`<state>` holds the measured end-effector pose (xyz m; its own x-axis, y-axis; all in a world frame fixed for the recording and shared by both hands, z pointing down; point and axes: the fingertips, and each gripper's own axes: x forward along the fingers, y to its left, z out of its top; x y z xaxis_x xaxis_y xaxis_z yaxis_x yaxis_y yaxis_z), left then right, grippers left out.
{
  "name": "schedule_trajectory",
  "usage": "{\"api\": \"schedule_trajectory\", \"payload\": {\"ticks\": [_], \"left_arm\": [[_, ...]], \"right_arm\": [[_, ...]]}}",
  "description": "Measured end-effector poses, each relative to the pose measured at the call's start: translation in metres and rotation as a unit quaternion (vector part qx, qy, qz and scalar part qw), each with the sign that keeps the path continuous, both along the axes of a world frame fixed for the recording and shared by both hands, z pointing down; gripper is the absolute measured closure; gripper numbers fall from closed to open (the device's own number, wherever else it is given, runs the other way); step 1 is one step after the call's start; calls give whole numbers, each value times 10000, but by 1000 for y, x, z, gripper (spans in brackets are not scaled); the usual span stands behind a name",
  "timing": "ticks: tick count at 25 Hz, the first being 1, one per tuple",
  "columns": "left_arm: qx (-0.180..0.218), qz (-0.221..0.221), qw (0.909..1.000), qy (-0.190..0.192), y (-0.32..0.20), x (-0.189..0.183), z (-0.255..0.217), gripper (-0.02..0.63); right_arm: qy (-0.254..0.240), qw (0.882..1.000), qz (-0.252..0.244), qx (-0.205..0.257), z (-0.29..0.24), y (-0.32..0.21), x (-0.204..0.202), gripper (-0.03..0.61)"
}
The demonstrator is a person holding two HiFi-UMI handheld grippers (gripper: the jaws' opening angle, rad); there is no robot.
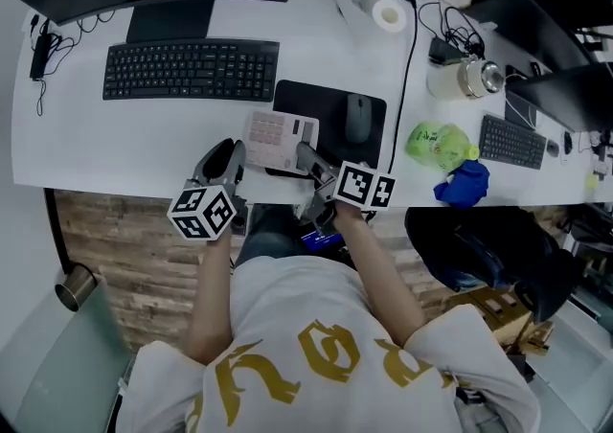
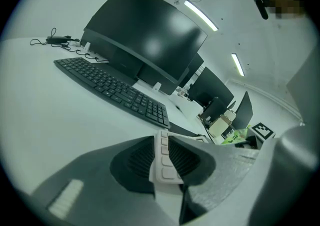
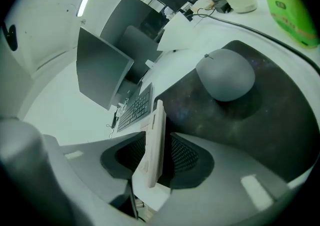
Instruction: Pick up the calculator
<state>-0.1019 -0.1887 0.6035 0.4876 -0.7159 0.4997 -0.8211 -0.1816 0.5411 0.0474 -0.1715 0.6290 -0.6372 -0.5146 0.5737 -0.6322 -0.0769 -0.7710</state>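
Note:
The calculator [image 1: 277, 141] is a white slab with pale pink keys, near the desk's front edge and partly over the black mouse pad [image 1: 330, 101]. My left gripper [image 1: 231, 155] is shut on its left end, and the left gripper view shows a row of its keys [image 2: 165, 160] pinched between the ribbed pads. My right gripper [image 1: 308, 161] is shut on its right end. In the right gripper view the calculator [image 3: 154, 142] stands edge-on between the jaws, with the mouse [image 3: 226, 74] beyond it. I cannot tell whether it is off the desk.
A black keyboard [image 1: 192, 69] lies behind the calculator, under a monitor. The grey mouse [image 1: 357, 118] sits on the pad. To the right are a green bag [image 1: 439, 144], a blue cloth [image 1: 465, 182], a cable, a steel jug [image 1: 466, 79] and a second keyboard [image 1: 512, 142].

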Motion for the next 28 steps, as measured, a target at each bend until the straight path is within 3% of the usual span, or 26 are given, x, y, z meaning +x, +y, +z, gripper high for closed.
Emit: {"api": "schedule_trajectory", "payload": {"ticks": [10, 15, 28], "left_arm": [[-120, -71, 9998, 134, -3, -2, 8, 532], [-114, -96, 9997, 173, -7, 0, 8, 534], [-175, -142, 9995, 211, -7, 0, 10, 534]], "right_arm": [[-400, 9992, 54, 59, -2, -11, -9, 425], [-379, 9992, 3, -86, 7, -9, -11, 448], [-889, 9957, 66, -244, 9, -9, -12, 463]]}}
